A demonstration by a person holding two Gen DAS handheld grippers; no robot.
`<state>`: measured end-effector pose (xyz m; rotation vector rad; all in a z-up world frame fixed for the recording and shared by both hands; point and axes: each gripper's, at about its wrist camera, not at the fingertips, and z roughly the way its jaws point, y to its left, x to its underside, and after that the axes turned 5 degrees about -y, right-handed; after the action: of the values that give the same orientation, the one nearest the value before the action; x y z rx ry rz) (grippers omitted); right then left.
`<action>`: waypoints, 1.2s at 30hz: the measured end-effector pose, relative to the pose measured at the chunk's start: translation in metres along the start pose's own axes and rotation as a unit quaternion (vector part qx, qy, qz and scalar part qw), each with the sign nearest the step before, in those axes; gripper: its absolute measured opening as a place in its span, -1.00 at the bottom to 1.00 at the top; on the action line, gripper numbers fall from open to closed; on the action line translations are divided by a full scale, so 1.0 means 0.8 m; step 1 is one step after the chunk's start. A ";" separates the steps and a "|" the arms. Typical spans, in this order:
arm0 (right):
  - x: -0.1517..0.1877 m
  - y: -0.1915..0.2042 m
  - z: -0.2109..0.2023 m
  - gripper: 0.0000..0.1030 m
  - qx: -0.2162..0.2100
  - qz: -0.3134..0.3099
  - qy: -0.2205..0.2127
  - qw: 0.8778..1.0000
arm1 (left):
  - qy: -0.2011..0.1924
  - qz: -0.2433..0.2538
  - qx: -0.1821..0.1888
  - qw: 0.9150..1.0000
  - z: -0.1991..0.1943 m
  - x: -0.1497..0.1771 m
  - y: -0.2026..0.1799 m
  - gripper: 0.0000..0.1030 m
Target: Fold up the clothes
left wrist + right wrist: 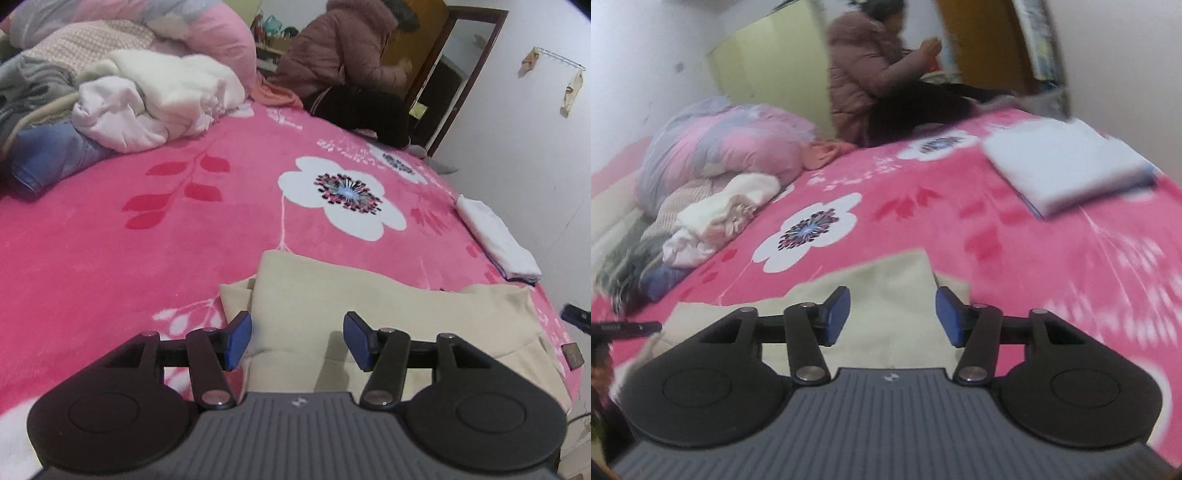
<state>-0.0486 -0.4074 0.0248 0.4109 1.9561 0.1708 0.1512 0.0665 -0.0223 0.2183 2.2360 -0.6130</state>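
The left gripper (297, 341) is seen with jaws spread, nothing pinched, above the beige garment (388, 317) lying at lower centre on the pink floral blanket (147, 240). The right gripper (892, 317) is likewise spread and empty over the same garment. A folded white cloth (1067, 166) is noted at upper right; unfolded clothes (155, 99) are heaped at upper left.
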 end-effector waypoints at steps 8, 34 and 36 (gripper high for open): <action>-0.012 -0.015 0.092 0.08 -0.006 -0.045 0.053 0.998 | 0.002 -0.020 0.038 0.999 0.019 -0.008 0.020 -0.03; -0.023 0.031 0.075 -0.11 0.005 -0.159 -0.014 0.987 | -0.069 -0.108 0.067 0.989 0.037 0.002 0.052 -0.86; -0.022 0.055 0.089 -0.10 -0.040 -0.215 0.021 0.976 | -0.068 -0.112 0.067 0.989 0.039 0.005 0.054 -0.86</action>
<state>0.0314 -0.3777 0.0244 -0.0750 2.0227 -0.0211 0.1841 0.0887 -0.0584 -0.0088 2.1045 -0.8750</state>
